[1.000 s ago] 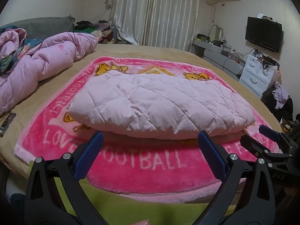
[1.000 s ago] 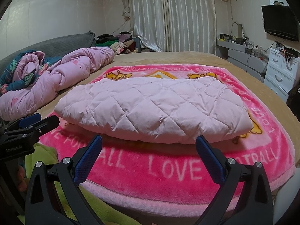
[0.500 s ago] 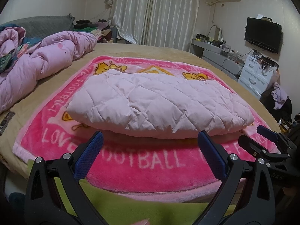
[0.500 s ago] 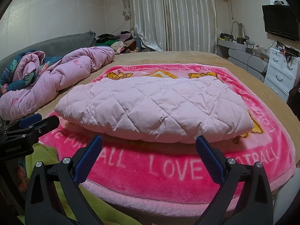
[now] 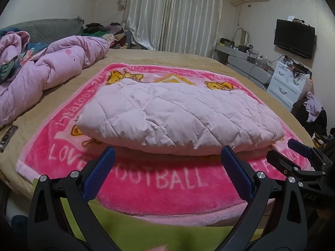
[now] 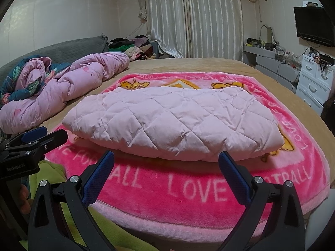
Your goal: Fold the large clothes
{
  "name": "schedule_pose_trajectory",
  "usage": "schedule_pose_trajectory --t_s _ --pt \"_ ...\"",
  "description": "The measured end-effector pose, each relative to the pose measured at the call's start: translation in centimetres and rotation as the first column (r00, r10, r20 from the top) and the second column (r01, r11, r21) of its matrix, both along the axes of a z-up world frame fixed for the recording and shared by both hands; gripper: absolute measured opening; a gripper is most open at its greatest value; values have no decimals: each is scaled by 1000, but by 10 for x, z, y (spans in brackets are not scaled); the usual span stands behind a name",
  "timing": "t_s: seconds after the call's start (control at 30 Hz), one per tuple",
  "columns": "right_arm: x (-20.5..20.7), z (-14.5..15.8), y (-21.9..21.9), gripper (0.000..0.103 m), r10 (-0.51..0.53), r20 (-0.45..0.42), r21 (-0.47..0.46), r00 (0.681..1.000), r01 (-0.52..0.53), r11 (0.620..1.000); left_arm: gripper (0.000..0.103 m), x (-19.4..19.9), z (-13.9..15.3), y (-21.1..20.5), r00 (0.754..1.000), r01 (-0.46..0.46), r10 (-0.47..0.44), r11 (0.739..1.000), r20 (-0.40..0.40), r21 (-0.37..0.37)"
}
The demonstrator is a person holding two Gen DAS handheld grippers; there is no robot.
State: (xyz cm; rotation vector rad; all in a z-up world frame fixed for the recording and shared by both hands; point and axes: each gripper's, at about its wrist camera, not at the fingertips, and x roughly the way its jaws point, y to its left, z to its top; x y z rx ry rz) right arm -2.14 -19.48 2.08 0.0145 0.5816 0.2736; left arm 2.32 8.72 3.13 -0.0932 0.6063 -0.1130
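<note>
A pale pink quilted garment (image 5: 178,117) lies folded into a thick rectangle on a bright pink football blanket (image 5: 163,179) on the bed; it also shows in the right wrist view (image 6: 173,121). My left gripper (image 5: 167,161) is open and empty, held just in front of the garment's near edge without touching it. My right gripper (image 6: 166,163) is open and empty, also just short of that near edge. The right gripper shows at the right of the left wrist view (image 5: 297,156), and the left gripper shows at the left of the right wrist view (image 6: 39,140).
A crumpled pink duvet (image 6: 62,87) lies on the bed's left side. A phone-like object (image 5: 8,136) lies near the left edge. A white dresser (image 5: 289,83) and a wall TV (image 5: 294,38) stand at the right. Green fabric (image 5: 167,234) lies beneath the grippers.
Both views shift very slightly; the grippers stay open and the folded garment has not moved.
</note>
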Motion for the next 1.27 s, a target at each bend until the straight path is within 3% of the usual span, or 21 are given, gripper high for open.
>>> schedule_pose_trajectory --t_s 0.83,1.03,1.13,1.2,1.27 --pt "7 -4 -5 99 0 -31 11 1000 1 1000 94 0 -2 9 1000 -19 19 1000 -12 2" --pt "25 -16 -51 99 -127 -100 62 987 133 989 94 14 -5 33 997 -67 66 997 -38 -25" --pt "39 -27 -115 99 -335 -102 48 937 341 939 94 33 -7 73 986 -158 156 987 -60 -35" --pt "47 -36 -175 99 -508 -137 20 850 515 857 94 56 -9 116 959 -276 276 961 -62 11" --pt "46 -46 -247 99 -650 -180 53 739 667 743 94 77 -14 156 921 -380 384 922 -66 67"
